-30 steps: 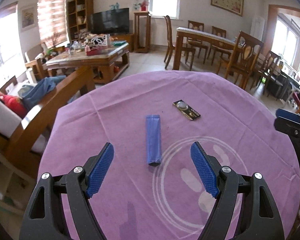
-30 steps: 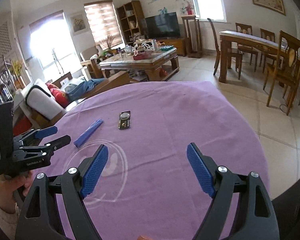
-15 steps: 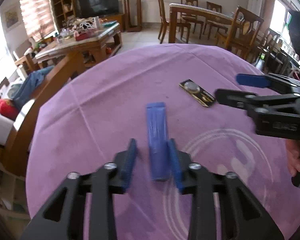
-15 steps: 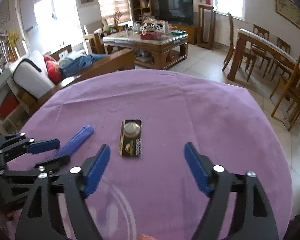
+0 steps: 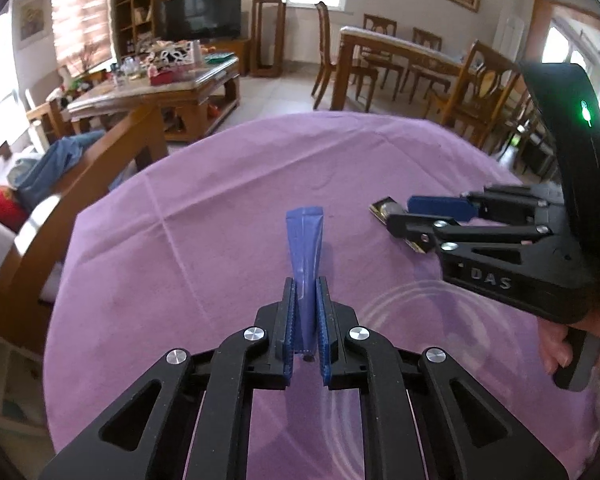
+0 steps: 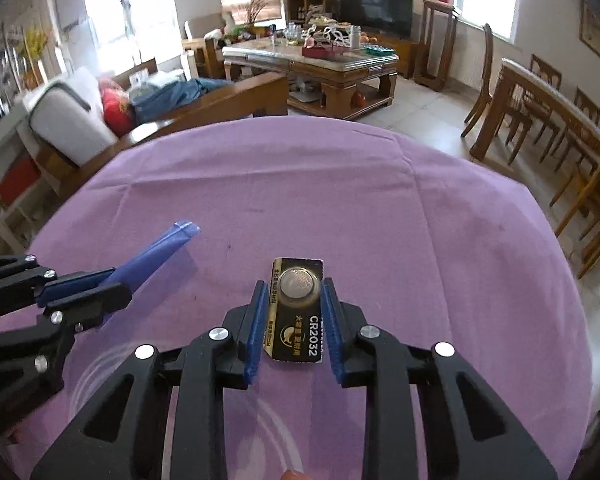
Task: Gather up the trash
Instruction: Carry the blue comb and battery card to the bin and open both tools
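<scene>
My left gripper [image 5: 305, 292] is shut on the near end of a long blue wrapper [image 5: 305, 240], whose far end is lifted off the purple tablecloth [image 5: 220, 220]. The left gripper [image 6: 112, 284] and the wrapper [image 6: 160, 248] also show at the left of the right wrist view. My right gripper [image 6: 294, 300] has closed around a black CR2032 coin-battery card [image 6: 298, 308] lying flat on the cloth; its pads [image 6: 260, 312] touch the card's long edges. In the left wrist view the right gripper [image 5: 400, 216] covers most of the card [image 5: 382, 208].
The round table's edge curves around both views, with a wooden sofa frame [image 5: 80, 176] to the left and dining chairs [image 6: 580, 152] to the right. A white ring pattern [image 5: 400, 320] is printed on the cloth near me.
My left gripper closed fully on the blue wrapper and tilted it up. My right gripper moved forward over the battery card and closed from wide open onto its edges.
</scene>
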Tool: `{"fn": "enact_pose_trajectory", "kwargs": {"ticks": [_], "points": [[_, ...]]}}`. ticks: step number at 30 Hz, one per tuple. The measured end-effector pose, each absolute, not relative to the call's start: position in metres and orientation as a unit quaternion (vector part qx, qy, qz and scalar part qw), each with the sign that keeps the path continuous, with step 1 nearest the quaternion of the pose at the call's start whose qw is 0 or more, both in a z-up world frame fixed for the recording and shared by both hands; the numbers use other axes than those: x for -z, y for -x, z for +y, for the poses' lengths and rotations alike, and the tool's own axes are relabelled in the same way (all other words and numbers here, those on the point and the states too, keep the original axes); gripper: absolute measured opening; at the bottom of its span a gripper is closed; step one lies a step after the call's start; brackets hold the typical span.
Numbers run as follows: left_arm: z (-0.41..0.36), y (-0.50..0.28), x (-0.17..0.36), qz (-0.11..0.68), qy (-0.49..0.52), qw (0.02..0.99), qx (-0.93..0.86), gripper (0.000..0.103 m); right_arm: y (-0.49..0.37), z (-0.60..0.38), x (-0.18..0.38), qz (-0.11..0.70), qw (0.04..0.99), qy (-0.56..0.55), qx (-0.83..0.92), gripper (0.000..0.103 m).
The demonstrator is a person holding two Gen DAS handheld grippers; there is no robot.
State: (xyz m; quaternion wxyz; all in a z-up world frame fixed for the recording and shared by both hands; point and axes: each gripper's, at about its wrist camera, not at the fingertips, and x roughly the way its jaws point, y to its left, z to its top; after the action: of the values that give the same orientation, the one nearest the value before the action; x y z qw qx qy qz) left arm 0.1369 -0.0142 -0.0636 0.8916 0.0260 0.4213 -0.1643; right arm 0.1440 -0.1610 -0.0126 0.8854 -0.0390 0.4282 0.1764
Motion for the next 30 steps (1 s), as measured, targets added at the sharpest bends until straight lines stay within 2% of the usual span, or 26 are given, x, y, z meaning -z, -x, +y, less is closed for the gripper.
{"fn": "enact_pose_trajectory", "kwargs": {"ticks": [7,11,14,21,30], "points": [[-0.019,-0.119,0.050,0.401,-0.001,0.893,0.204,0.010,-0.093,-0.232,-0.021,0.378,0.907,-0.048,-0.178,0.026],[-0.049,-0.104,0.034,0.382,0.003,0.890,0.248,0.010,-0.039,-0.304,-0.043,0.327,0.930,-0.101,-0.134,0.026],[-0.092,-0.088,0.021,0.362,0.010,0.883,0.300,0.010,0.008,-0.364,-0.055,0.287,0.945,-0.138,-0.077,0.026],[-0.245,-0.036,-0.003,0.332,0.017,0.823,0.462,0.010,0.115,-0.485,-0.058,0.228,0.952,-0.187,0.078,0.026],[-0.414,0.043,0.028,0.349,-0.043,0.735,0.579,0.010,0.190,-0.566,-0.030,0.220,0.930,-0.233,0.179,0.027]]}}
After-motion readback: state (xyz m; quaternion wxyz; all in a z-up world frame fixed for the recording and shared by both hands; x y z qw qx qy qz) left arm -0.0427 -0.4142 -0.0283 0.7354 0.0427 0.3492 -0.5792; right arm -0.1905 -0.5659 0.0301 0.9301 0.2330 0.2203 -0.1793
